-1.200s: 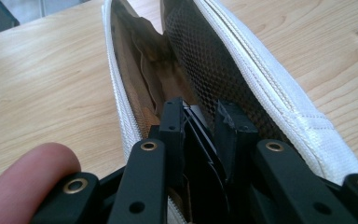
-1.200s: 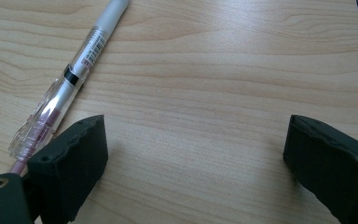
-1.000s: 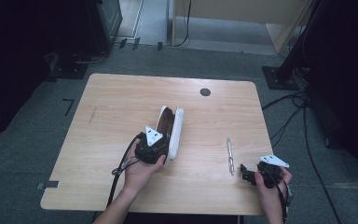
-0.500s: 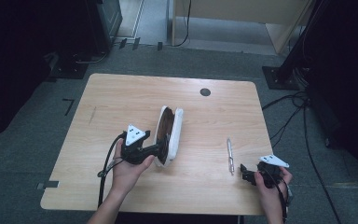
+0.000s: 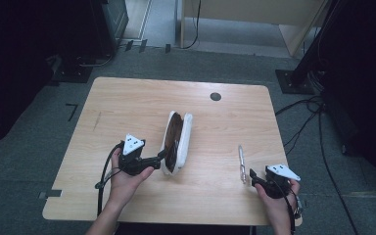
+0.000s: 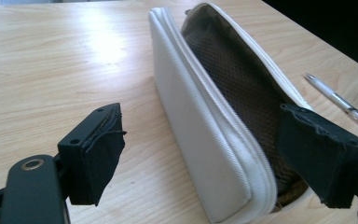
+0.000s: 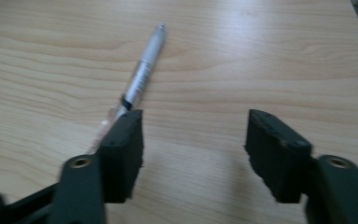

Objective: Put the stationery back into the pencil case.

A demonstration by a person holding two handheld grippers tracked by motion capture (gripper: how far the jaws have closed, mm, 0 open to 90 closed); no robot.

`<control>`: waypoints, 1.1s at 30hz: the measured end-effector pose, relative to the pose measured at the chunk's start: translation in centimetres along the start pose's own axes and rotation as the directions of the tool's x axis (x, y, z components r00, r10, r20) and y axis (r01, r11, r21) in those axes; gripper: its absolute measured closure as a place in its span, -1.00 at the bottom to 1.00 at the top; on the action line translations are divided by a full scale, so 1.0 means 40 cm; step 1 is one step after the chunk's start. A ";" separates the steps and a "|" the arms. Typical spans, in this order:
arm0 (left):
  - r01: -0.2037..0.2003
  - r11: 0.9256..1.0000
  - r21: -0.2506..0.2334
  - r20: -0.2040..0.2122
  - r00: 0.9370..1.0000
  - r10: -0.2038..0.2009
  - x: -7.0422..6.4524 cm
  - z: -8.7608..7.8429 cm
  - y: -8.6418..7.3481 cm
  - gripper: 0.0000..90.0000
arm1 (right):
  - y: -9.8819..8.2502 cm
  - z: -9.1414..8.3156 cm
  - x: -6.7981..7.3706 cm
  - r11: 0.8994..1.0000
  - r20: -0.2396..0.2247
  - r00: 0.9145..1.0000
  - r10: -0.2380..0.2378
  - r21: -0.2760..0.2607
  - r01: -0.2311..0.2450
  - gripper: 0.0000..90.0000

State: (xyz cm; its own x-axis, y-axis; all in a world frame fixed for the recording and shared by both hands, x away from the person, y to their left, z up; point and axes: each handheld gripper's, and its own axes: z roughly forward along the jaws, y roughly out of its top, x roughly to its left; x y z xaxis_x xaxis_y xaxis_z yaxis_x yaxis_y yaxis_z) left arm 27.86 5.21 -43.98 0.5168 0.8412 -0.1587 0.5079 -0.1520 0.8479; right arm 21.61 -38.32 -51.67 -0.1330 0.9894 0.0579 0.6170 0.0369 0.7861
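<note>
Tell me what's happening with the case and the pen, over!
Left gripper open, straddling pencil case wall. Right gripper open, beside pen. Case unzipped. Nothing blocking.

Black gripper [image 5: 162, 155] bodies — white three-cornered plates, black cables.

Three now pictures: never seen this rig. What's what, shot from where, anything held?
No robot arm: a person holds a handheld two-jaw tool in each hand. The high view looks down on a wooden table. The other two come from cameras riding on the tools, looking along their black jaws.

On the table lie an open white pencil case with a brown lining and a silver pen.

The left tongs have just been opening: their jaws stand either side of the case's near end, apart from it. The right tongs have just been closing, but nothing is between them; the pen lies just beyond one jaw. Nothing is held.
</note>
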 end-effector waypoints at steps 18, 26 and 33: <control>0.002 1.000 0.007 -0.005 1.000 -0.002 0.010 -0.006 -0.001 -0.51 | 0.010 0.024 0.089 0.998 -0.046 0.999 -0.014 0.066 0.017 0.32; -0.004 1.000 0.009 0.001 1.000 0.004 0.003 -0.005 0.002 -0.46 | 0.004 0.027 0.097 0.997 -0.002 0.999 -0.041 0.061 0.041 0.60; -0.011 1.000 0.008 0.013 1.000 0.011 -0.005 -0.002 0.002 -0.41 | 0.006 0.027 0.072 0.997 -0.007 0.999 -0.040 0.058 0.040 0.72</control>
State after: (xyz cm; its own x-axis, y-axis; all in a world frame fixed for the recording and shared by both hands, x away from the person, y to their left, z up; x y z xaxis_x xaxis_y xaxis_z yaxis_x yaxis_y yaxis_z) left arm 27.74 5.07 -43.84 0.5314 0.8326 -0.1561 0.5078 -0.1656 0.8454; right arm 22.22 -35.31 -51.96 -0.1628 0.9862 0.0306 0.6552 0.0849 0.7507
